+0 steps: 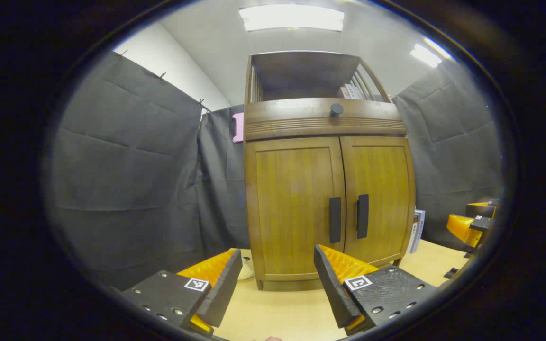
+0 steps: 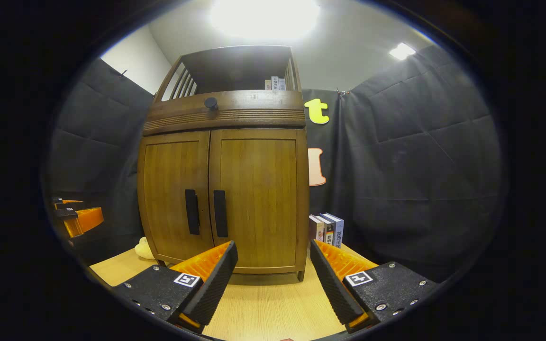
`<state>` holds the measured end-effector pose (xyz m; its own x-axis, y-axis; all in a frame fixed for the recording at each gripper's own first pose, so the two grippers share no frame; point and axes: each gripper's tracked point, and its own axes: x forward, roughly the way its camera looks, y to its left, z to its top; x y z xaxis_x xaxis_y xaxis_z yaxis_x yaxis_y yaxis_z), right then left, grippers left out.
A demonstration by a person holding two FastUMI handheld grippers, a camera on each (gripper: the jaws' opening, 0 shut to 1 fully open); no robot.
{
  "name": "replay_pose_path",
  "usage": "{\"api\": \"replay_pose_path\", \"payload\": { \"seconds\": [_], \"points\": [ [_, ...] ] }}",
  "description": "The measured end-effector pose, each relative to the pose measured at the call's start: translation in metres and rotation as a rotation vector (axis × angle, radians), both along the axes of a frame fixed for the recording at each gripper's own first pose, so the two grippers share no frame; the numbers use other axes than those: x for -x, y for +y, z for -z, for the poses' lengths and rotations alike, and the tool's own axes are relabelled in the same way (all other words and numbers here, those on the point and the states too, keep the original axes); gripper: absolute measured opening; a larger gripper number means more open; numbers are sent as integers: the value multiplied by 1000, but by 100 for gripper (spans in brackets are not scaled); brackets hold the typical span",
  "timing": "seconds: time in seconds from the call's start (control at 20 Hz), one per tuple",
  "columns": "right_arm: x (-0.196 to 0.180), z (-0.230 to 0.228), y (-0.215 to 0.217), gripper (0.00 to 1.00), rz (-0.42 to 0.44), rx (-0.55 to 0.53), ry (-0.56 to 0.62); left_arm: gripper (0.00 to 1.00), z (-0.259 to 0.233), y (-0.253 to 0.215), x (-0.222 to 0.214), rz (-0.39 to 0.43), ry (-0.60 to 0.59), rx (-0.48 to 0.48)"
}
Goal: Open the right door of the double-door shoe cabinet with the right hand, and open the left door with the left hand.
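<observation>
A brown wooden double-door shoe cabinet [image 1: 325, 189] [image 2: 225, 189] stands on a light wooden tabletop, both doors closed. The left door [image 1: 294, 208] [image 2: 174, 189] carries a dark vertical handle [image 1: 335, 220] [image 2: 192, 211]. The right door [image 1: 379, 194] [image 2: 259, 199] has its own handle [image 1: 362, 216] [image 2: 220, 213]. My left gripper [image 1: 277, 284] is open, a short way in front of the cabinet base, touching nothing. My right gripper [image 2: 273, 279] is open too, facing the right door's lower part. In the left gripper view the right gripper [image 1: 472, 222] appears far right; in the right gripper view the left gripper [image 2: 76, 218] appears far left.
A drawer front with a round dark knob [image 1: 336, 110] [image 2: 211, 103] sits above the doors, below an open shelf. Books [image 2: 326, 228] stand right of the cabinet. A small pale object [image 2: 144, 248] lies by its left foot. Black cloth walls surround the tabletop [image 2: 263, 308].
</observation>
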<state>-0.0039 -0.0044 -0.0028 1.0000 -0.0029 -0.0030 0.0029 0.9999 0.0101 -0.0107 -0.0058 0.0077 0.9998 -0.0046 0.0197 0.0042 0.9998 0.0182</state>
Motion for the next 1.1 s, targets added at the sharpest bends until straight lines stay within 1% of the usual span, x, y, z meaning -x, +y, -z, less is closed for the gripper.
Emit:
{"api": "replay_pose_path", "payload": {
  "seconds": [0.55, 0.9, 1.1],
  "points": [
    [-9, -2, 7, 96, -30, -5, -3, 88, -9, 1, 3, -2, -14, -10],
    [-32, -11, 25, 95, -83, -24, 3, 88, -13, 4, 4, -19, -20, -15],
    [-50, -26, 38, 95, -116, -31, -29, 88, -11, 7, 5, -44, -15, -12]
  ]
}}
